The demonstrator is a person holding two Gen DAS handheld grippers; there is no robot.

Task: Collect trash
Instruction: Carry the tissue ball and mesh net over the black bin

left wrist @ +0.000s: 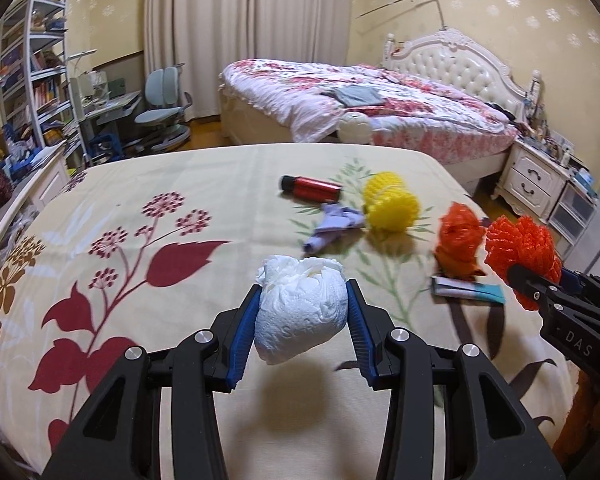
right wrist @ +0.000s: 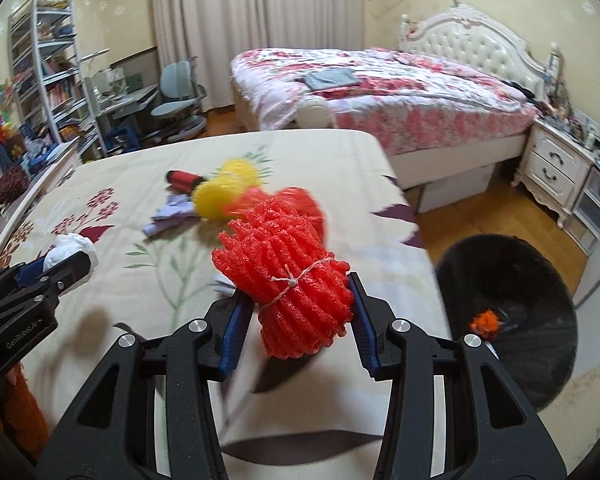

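My left gripper [left wrist: 303, 294] is shut on a crumpled white tissue ball [left wrist: 302, 312], held above the flowered sheet [left wrist: 140, 208]. My right gripper [right wrist: 296, 290] is shut on a bundle of red foam netting [right wrist: 288, 280] tied with string; that bundle [left wrist: 522, 254] also shows at the right of the left wrist view. On the sheet lie a red can [left wrist: 311, 189], a yellow foam net [left wrist: 392, 202], a purple scrap [left wrist: 334, 228], another red-orange net [left wrist: 460, 242] and a flat wrapper [left wrist: 466, 291]. A black bin [right wrist: 512, 320] stands on the floor to the right, with an orange scrap [right wrist: 485, 322] inside.
Behind the sheet stands a bed with a pink floral quilt [left wrist: 380, 100] and a white headboard. A white nightstand [left wrist: 534, 180] is at the right. A bookshelf [left wrist: 40, 68], a desk and a grey chair [left wrist: 164, 108] fill the left side.
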